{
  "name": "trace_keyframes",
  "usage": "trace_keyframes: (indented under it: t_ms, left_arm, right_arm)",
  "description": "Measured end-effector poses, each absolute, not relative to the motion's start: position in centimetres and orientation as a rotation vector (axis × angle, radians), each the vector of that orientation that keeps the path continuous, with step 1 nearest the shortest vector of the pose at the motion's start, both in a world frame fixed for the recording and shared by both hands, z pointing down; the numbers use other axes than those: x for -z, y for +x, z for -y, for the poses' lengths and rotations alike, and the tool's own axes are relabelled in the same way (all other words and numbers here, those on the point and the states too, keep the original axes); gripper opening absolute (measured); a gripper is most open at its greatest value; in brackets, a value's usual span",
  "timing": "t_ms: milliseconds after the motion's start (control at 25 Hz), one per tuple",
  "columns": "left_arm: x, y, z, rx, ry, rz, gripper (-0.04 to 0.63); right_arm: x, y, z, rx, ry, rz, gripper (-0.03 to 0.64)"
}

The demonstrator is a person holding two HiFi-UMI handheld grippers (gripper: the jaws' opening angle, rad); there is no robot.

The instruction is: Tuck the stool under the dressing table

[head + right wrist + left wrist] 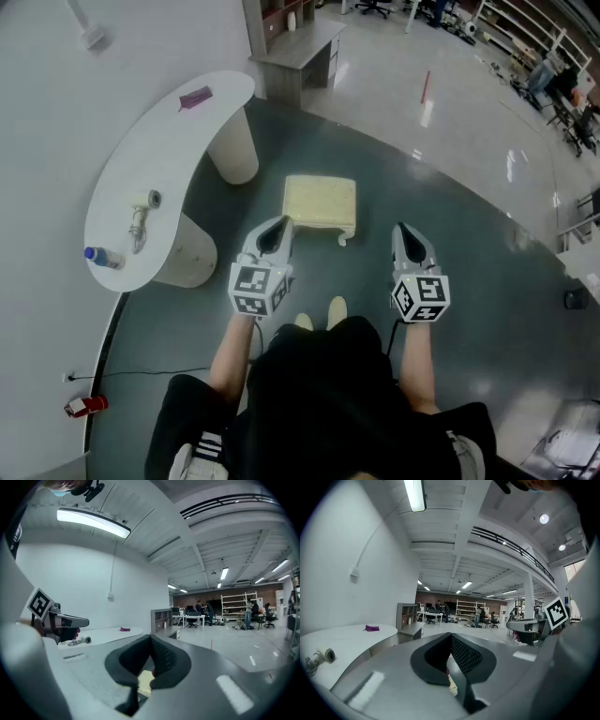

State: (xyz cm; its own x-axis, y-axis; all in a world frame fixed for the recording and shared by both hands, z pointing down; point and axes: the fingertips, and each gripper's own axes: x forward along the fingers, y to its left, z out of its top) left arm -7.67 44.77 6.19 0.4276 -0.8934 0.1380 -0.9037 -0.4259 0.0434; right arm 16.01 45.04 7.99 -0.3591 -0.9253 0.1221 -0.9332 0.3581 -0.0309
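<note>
- While the stool (321,202) stands out on the floor just ahead of the person, apart from the counter (150,141), it is not tucked under.
- Left tongs (279,225) and right tongs (403,229) are both fully closed on nothing, near the stool's near edge.
- Pushed off-centre, the stool could swing into a pedestal (234,141) and jolt the bottle (101,256).

The stool (321,201) hides nearly all its legs under its cushion. Far-off people (446,610) are too small to tell apart.
</note>
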Motion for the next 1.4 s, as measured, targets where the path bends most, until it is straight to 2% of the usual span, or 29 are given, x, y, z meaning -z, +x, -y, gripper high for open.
trace_keyframes:
  t_ms: [840, 1400]
  left_arm:
    - [-7.0, -10.5, -43.8, -0.085, 2.512, 1.641, 0.008]
    - [-9.0, -8.1, -30.5, -0.146, 2.46, 1.641, 0.008]
  right_arm:
    - [-8.3, 13.9, -43.4, -0.212, 1.715, 2.533, 0.002]
    - [-10.4, 16.1, -28.7, -0.286, 1.676, 2.545, 0.002]
